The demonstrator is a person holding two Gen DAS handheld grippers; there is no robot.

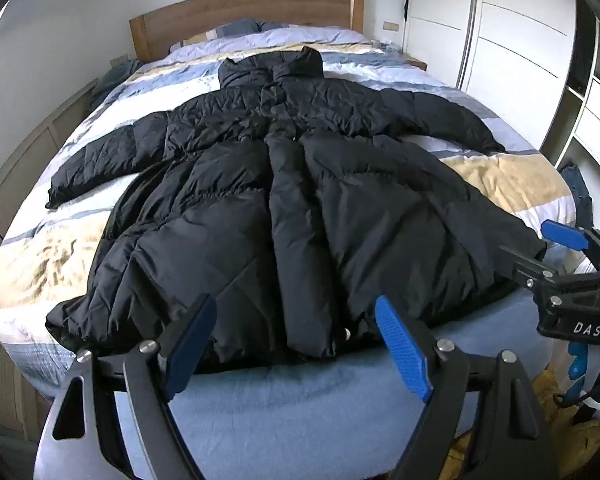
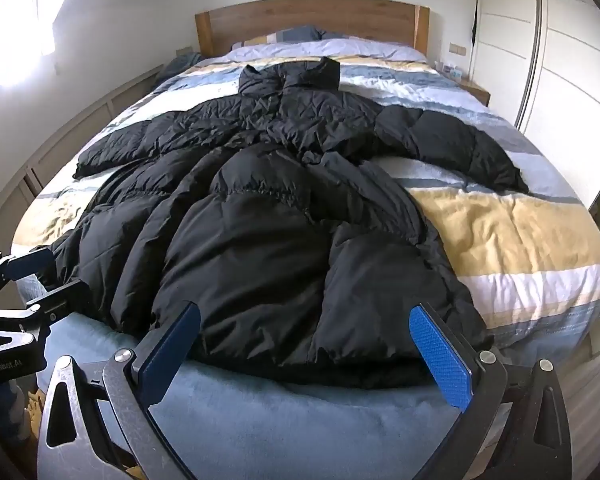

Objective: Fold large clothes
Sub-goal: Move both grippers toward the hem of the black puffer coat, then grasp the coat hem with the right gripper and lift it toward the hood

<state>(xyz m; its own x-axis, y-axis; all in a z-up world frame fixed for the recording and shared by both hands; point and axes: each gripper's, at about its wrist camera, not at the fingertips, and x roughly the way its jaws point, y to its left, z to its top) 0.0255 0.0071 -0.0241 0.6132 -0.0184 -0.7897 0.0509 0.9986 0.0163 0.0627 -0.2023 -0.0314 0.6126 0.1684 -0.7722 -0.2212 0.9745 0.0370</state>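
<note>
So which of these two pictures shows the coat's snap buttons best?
The left wrist view: two silver snaps glint at the hem of the black coat, between the open left tongs. In the right wrist view the coat lies bunched and no snaps show.

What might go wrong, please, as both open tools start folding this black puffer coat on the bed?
The coat's hem overhangs the foot of the bed, so it may slide off when tugged. Its thick, slick padding could slip from the left tool or right tool. The spread sleeves may drag and bunch.
</note>
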